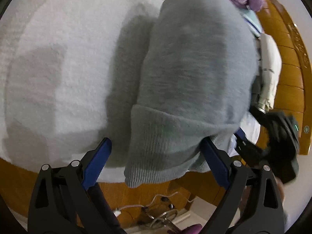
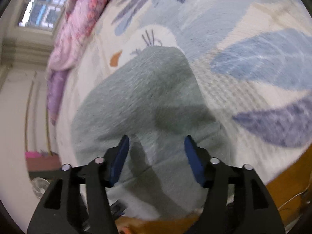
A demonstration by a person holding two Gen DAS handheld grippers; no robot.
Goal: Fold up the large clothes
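A fuzzy grey-green sweater (image 1: 195, 68) lies folded in a thick bundle on a white fluffy blanket (image 1: 58, 68) near the bed's edge. Its ribbed hem (image 1: 156, 156) hangs over that edge. My left gripper (image 1: 156, 154) is open, with the hem between its blue pads; the left pad (image 1: 97, 161) stands clear of the cloth. The right wrist view shows the same sweater (image 2: 140, 97) on a patterned bedspread (image 2: 253, 68). My right gripper (image 2: 158, 152) is open just above the sweater's near part, and nothing is pinched between its pads. Its black body (image 1: 276, 146) shows at the right of the left wrist view.
A wooden bed frame (image 1: 290, 74) curves along the right and the near edge. A pink-purple blanket (image 2: 78, 25) is bunched at the far side of the bed. Pale folded items (image 1: 270, 68) lie beside the sweater. Cables (image 1: 156, 208) lie on the floor below. A window (image 2: 42, 9) is at the far left.
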